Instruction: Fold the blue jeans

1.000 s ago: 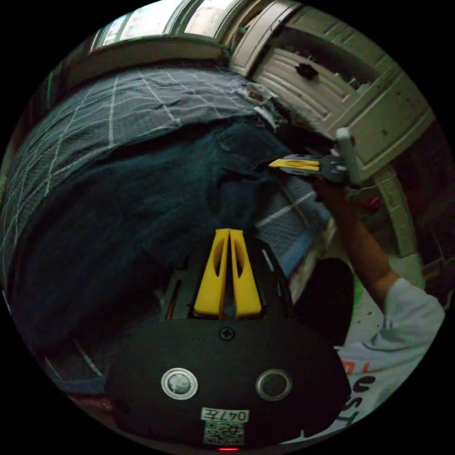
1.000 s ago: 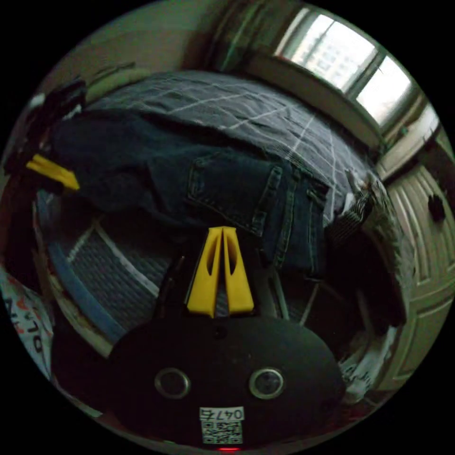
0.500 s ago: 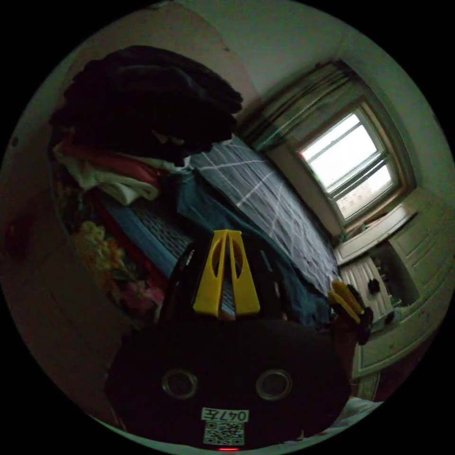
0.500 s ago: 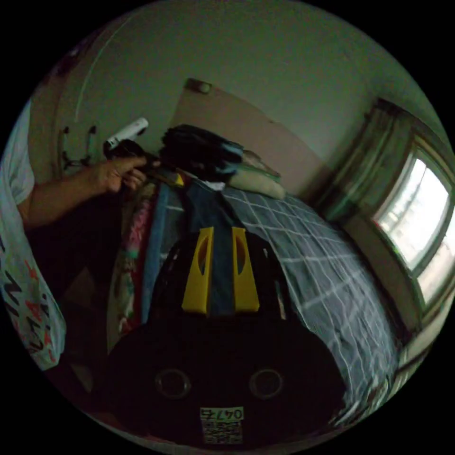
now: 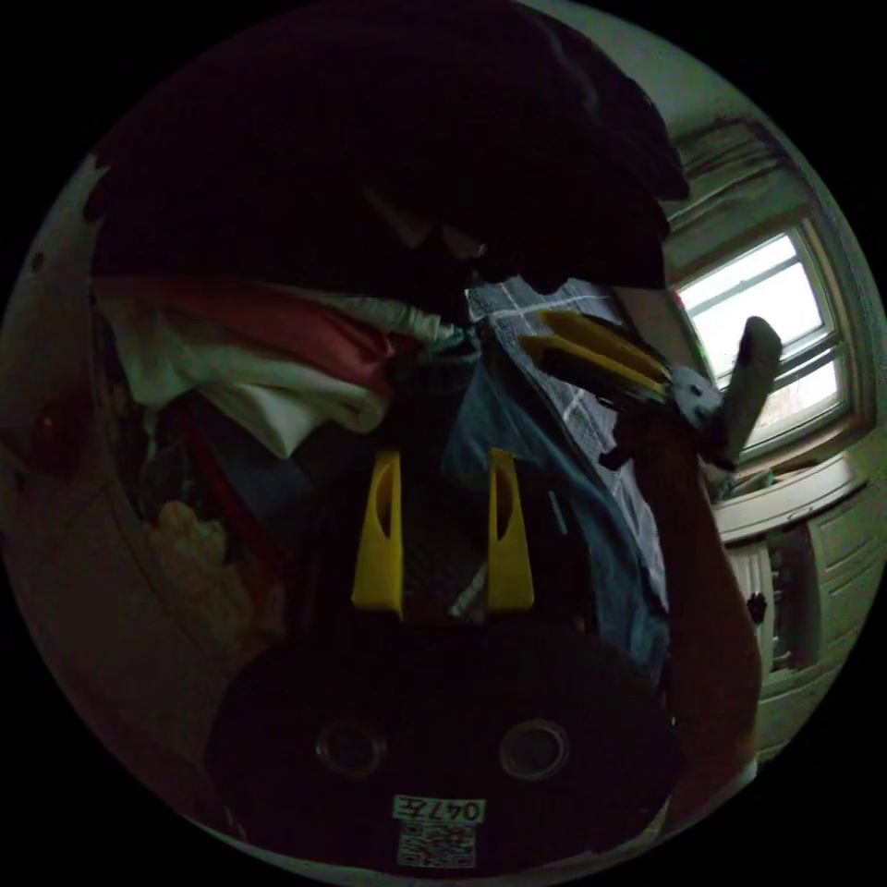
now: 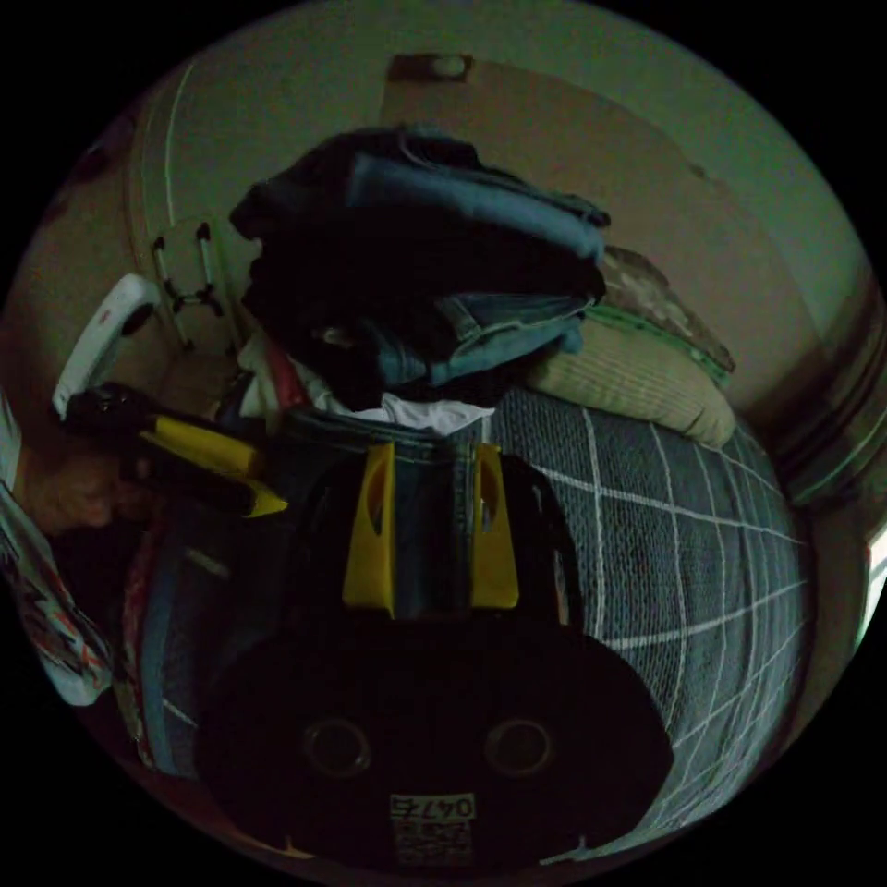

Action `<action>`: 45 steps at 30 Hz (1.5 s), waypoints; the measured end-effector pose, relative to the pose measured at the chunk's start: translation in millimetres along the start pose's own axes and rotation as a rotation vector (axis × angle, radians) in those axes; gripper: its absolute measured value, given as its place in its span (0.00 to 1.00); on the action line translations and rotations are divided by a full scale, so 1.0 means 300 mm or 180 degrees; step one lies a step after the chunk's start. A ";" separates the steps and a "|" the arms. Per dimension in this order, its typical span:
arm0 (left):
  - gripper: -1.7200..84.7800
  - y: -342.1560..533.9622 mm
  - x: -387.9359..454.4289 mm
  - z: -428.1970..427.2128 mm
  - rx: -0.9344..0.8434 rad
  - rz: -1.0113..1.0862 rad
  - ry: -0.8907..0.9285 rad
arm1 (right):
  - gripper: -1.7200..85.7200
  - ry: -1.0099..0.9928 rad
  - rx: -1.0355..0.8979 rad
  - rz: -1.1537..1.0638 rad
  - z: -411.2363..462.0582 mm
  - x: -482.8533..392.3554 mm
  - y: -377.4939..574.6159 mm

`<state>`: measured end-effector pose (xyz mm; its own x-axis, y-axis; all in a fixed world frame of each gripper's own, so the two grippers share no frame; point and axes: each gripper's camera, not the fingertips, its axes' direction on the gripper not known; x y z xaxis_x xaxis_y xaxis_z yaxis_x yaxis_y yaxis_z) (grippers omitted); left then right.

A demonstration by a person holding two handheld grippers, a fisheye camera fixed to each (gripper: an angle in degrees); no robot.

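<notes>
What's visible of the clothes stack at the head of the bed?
The clothes stack sits on the checked bedspread by the wall, beside a beige pillow. Folded denim in blue shades on top, dark layers between, white and red fabric below. Edges uneven, sagging. The right gripper, jaws open, is just in front.

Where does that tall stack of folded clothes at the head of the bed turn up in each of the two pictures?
Left gripper view: the stack of clothes looms across the top, dark and very close.
Right gripper view: it sits upper centre, above the open right gripper.
Shared landmark: the grid-patterned bedspread, a sliver at.
</notes>
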<state>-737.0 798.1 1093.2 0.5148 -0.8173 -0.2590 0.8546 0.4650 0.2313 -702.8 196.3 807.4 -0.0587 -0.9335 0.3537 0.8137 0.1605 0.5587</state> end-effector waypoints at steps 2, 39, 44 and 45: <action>0.18 -0.013 -0.027 -0.003 0.0019 0.0000 0.0065 | 0.10 -0.0105 -0.0165 -0.0108 0.111 0.046 -0.039; 0.02 0.794 1.432 0.320 -0.0182 0.1766 0.0850 | 0.03 -0.0826 0.0625 0.0591 -0.649 0.457 1.433; 0.04 0.960 1.756 0.473 -0.0382 0.1995 0.0776 | 0.03 -0.0849 0.0677 0.0945 -0.827 0.463 1.840; 0.04 0.999 1.836 0.514 -0.0414 0.2062 0.0713 | 0.03 -0.0868 0.0666 0.1065 -0.866 0.465 1.934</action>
<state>-207.9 434.7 1164.6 0.9134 -0.2782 -0.2972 0.3647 0.8835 0.2939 -88.7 75.7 985.9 0.0142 -0.7061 0.7080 0.6815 0.5250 0.5099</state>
